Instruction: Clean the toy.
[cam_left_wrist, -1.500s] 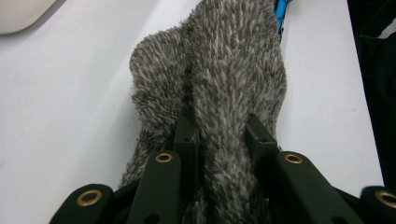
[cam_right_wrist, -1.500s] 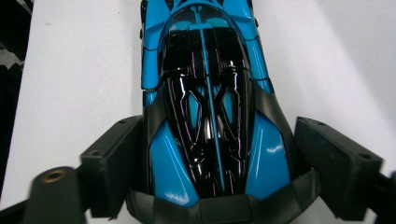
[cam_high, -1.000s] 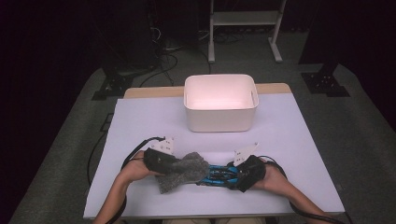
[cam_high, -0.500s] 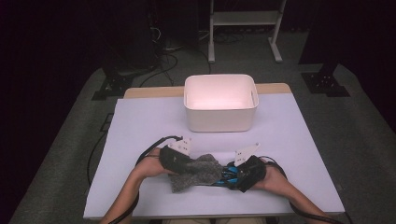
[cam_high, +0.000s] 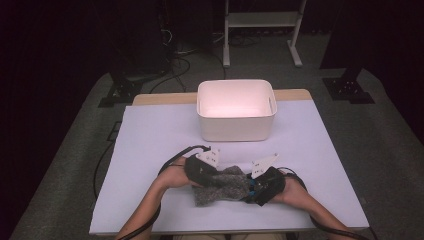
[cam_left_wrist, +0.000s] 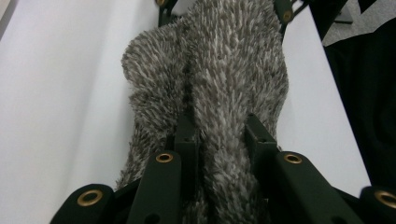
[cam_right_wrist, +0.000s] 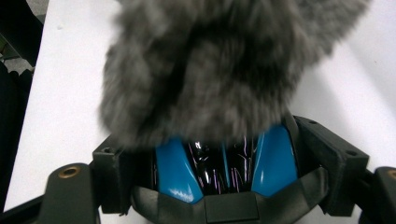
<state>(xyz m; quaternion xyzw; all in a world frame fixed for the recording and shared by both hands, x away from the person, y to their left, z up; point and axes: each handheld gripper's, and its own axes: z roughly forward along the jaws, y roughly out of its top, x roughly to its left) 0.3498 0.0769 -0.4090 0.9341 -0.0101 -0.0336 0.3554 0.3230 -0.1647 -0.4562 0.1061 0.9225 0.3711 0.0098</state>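
A grey fuzzy cover (cam_high: 225, 186) lies near the table's front edge between my two grippers. My left gripper (cam_high: 212, 177) is shut on a fold of it; in the left gripper view the pile (cam_left_wrist: 224, 70) bunches up between the black jaws of the left gripper (cam_left_wrist: 219, 128). My right gripper (cam_high: 250, 189) is shut on a shiny blue and black object (cam_right_wrist: 175, 168), gripped across its width. The fuzzy cover (cam_right_wrist: 210, 60) hangs over the far end of that object, right in front of the right gripper (cam_right_wrist: 219, 158). What the object is I cannot tell.
A white open bin (cam_high: 235, 131) stands at the back middle of the white table (cam_high: 150, 140). Cables trail from both grippers over the front edge. Beyond the table lie dark floor, stands and a white rack (cam_high: 260, 20).
My left gripper has moved right toward the right gripper, drawing the fuzzy cover over the blue object. The blue part that showed between them is now mostly covered. The right gripper stayed put.
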